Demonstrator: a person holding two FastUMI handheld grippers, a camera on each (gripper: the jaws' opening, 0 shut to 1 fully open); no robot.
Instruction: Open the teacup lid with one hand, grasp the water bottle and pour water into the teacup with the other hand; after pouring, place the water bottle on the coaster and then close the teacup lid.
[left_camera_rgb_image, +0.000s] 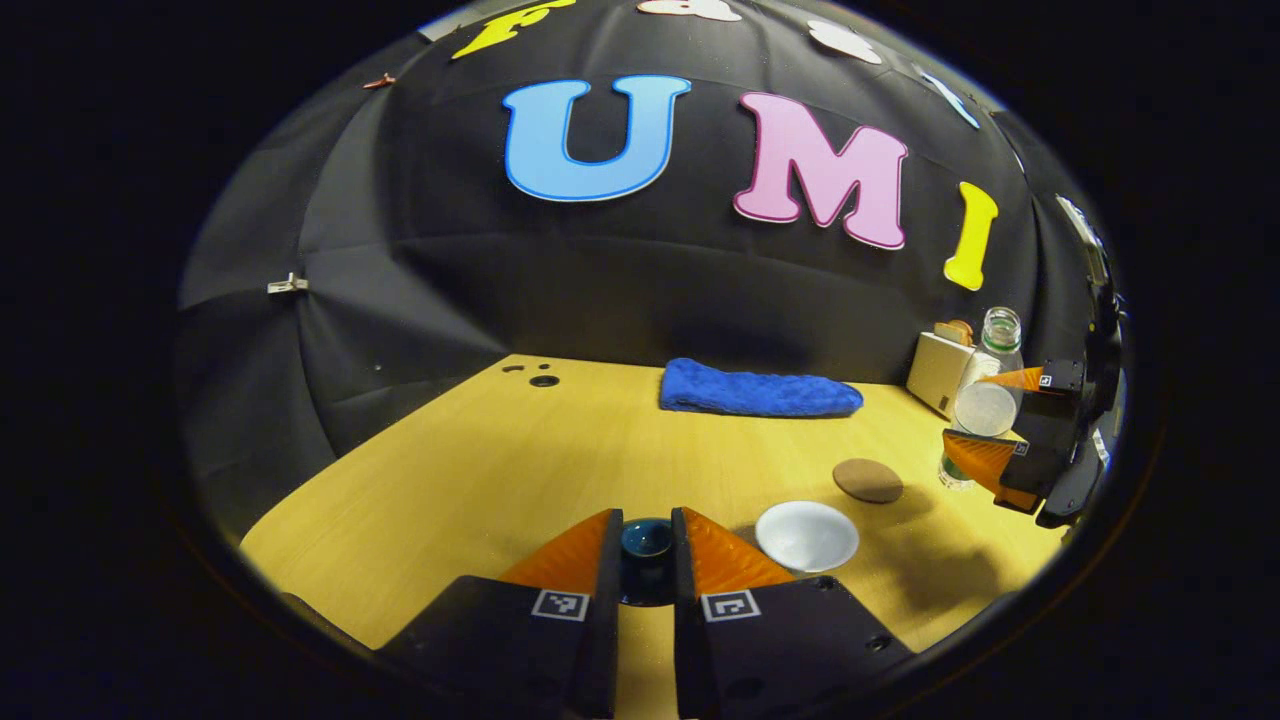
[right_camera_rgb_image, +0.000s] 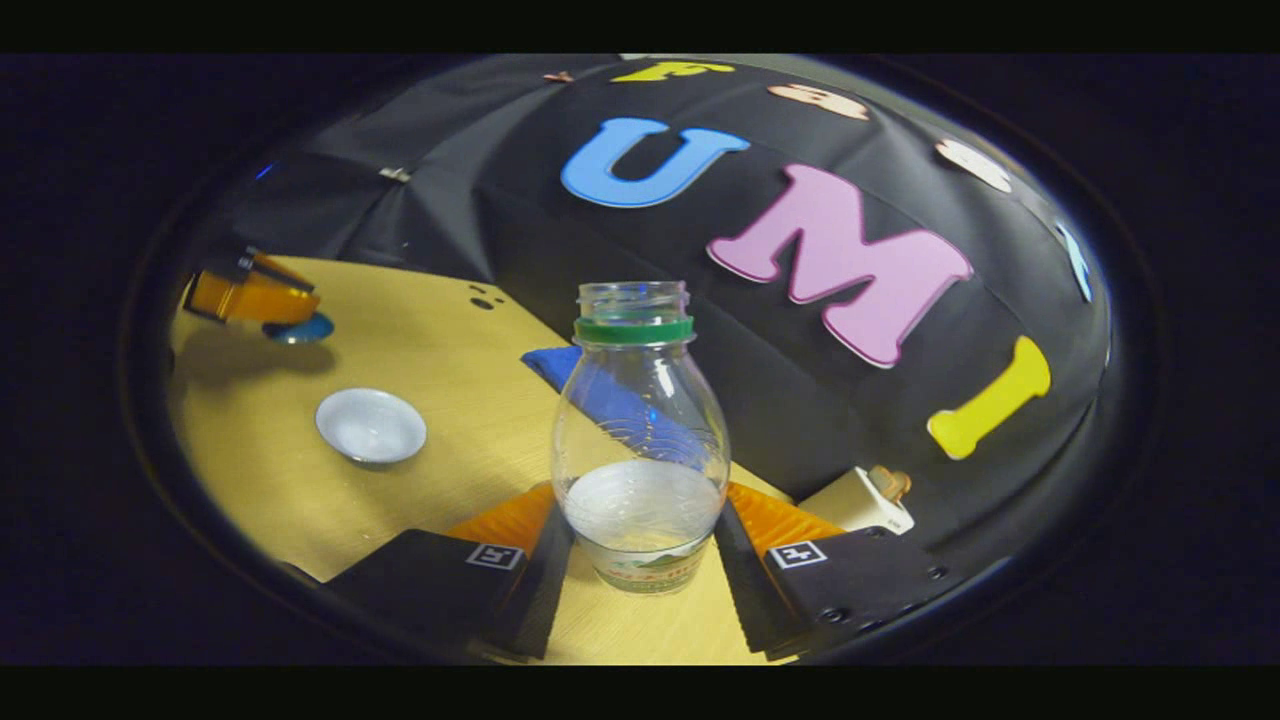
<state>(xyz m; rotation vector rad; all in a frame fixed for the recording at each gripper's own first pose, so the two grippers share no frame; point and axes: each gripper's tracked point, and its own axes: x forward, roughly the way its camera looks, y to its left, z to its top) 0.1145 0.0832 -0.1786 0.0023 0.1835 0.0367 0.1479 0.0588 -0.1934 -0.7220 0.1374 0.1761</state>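
Left fingers pinch the dark lid over the table; the white cup sits open beside a coaster. Right fingers clamp the bottle (uncapped, partly full), upright.

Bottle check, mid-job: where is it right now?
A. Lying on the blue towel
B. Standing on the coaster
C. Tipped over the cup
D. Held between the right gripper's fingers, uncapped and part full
D: in the right gripper view the bottle stands upright between the right gripper fingers, mouth open, water low inside; the coaster lies bare.
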